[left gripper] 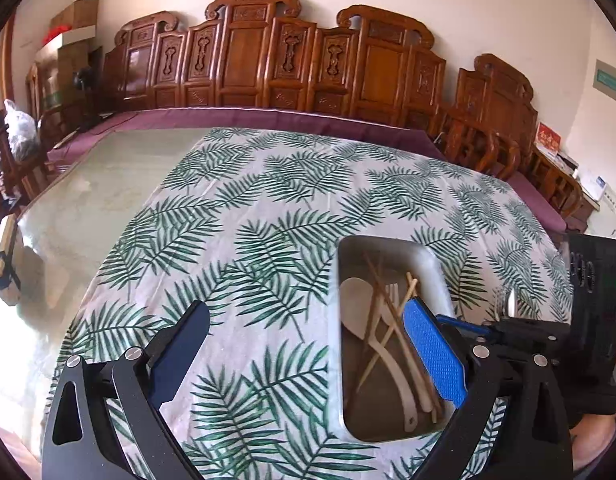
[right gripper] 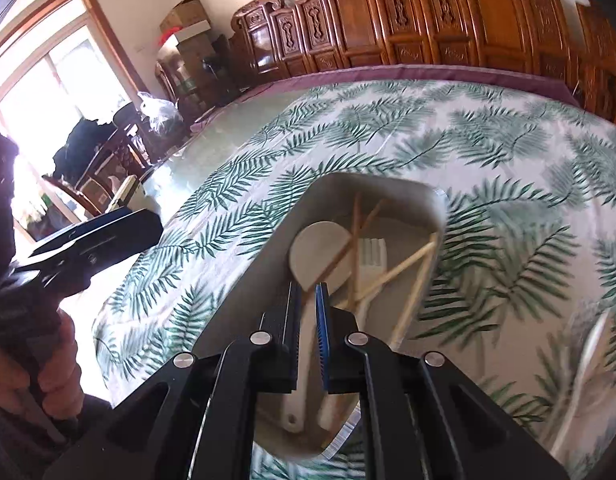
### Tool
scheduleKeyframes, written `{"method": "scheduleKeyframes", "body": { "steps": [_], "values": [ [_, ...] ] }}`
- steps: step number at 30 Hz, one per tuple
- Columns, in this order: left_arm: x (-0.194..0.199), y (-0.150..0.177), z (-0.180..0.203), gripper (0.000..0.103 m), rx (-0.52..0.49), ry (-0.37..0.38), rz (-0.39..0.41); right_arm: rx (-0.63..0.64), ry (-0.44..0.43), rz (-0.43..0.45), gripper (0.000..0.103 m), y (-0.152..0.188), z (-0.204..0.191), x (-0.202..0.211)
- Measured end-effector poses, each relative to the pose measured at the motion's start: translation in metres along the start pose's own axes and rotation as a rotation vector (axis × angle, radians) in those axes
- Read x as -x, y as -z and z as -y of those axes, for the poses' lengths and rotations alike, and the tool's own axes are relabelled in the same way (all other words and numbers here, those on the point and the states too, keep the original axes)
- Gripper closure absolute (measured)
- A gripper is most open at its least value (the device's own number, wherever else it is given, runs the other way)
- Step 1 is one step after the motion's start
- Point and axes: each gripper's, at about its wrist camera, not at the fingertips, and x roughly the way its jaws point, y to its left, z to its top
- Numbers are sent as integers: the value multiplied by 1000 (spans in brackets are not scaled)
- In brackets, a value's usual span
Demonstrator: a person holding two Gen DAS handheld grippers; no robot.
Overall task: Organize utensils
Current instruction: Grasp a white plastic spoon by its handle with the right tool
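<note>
A metal tray (left gripper: pixel 438 268) (right gripper: pixel 267 248) lies on the leaf-print tablecloth. It holds a white spoon (left gripper: pixel 354 304) (right gripper: pixel 320 248), a white fork (left gripper: pixel 394 294) (right gripper: pixel 372 254) and several wooden chopsticks (left gripper: pixel 382 280) (right gripper: pixel 404 266). My left gripper (left gripper: pixel 308 320) is open and empty, over the cloth just left of the tray, its right finger above the tray. My right gripper (right gripper: pixel 308 292) hovers over the tray, jaws nearly closed with a narrow gap above the spoon's handle; nothing shows between them. It also shows in the left wrist view (left gripper: pixel 508 320). A pale utensil lies blurred on the cloth to the tray's right (right gripper: pixel 588 360).
The leaf-print cloth (left gripper: pixel 267 208) covers a glass-topped table with a purple edge (left gripper: pixel 308 118). Carved wooden chairs (left gripper: pixel 267 56) line the far side. Boxes (left gripper: pixel 73 28) and a plastic bag (left gripper: pixel 19 128) stand at the left. A window (right gripper: pixel 47 80) is at the left.
</note>
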Motion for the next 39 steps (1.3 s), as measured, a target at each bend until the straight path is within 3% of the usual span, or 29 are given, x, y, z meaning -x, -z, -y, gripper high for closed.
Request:
{"method": "scheduleKeyframes", "body": {
  "steps": [7, 15, 17, 19, 25, 39],
  "values": [
    [-1, 2, 21, 9, -41, 23, 3, 78, 105, 50, 92, 15, 25, 59],
    [-5, 9, 55, 9, -89, 65, -8, 80, 264, 102, 92, 42, 70, 119],
    [-5, 13, 63, 9, -108, 72, -11, 69, 296, 112, 83, 51, 80, 125],
    [-6, 16, 72, 9, -126, 81, -13, 26, 323, 129, 81, 61, 96, 132],
    [-9, 25, 91, 9, -156, 107, -28, -38, 333, 86, 79, 78, 124, 120],
    [-13, 38, 116, 9, -217, 122, -48, -34, 385, -65, 78, 91, 132, 63]
  ]
}}
